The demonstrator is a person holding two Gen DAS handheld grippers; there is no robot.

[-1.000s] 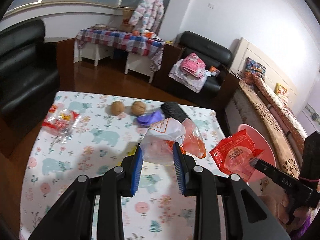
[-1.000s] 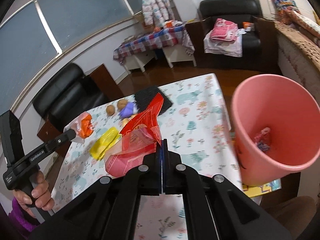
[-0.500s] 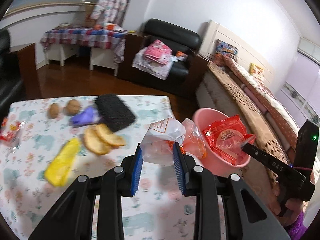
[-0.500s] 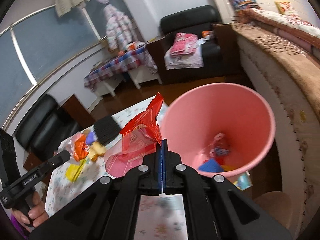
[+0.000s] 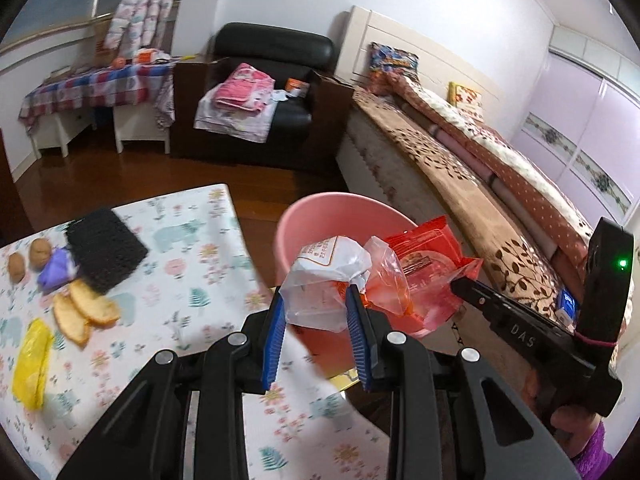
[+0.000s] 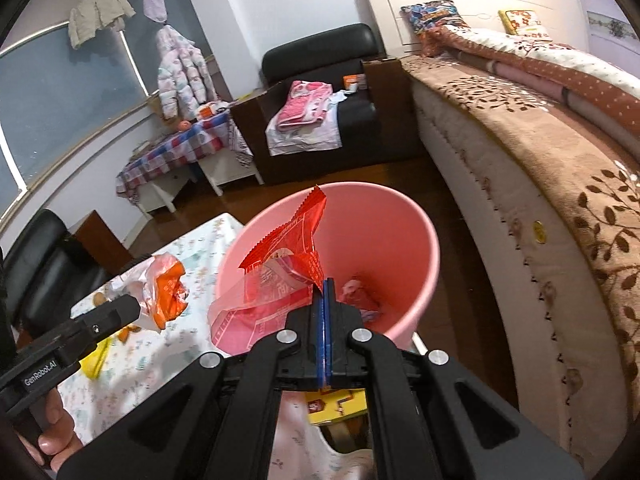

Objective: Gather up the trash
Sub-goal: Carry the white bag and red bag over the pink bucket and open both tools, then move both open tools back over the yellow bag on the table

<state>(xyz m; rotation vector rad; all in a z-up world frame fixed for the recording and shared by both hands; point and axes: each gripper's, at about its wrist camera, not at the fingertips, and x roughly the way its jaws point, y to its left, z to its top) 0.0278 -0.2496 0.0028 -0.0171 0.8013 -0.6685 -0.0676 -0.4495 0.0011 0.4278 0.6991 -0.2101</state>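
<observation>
My left gripper (image 5: pixel 316 300) is shut on a crumpled white-and-orange plastic bag (image 5: pixel 324 276) and holds it over the near rim of the pink bin (image 5: pixel 320 212). My right gripper (image 6: pixel 325 286) is shut on a red snack wrapper (image 6: pixel 288 256) above the pink bin's (image 6: pixel 400 224) mouth. The wrapper also shows in the left wrist view (image 5: pixel 424 256), and the bag in the right wrist view (image 6: pixel 164 284). Some trash lies at the bin's bottom (image 6: pixel 356 292).
On the floral tablecloth (image 5: pixel 180 288) lie a black pad (image 5: pixel 104 248), bread slices (image 5: pixel 84 308), a yellow wrapper (image 5: pixel 32 360), a purple scrap (image 5: pixel 58 272) and two walnuts (image 5: pixel 38 254). A bed (image 6: pixel 540 128) runs along the right; a black armchair (image 5: pixel 272 92) stands behind.
Both grippers have swung right from the table to the pink bin, each carrying its piece of trash. The wrapper now hangs over the bin's mouth.
</observation>
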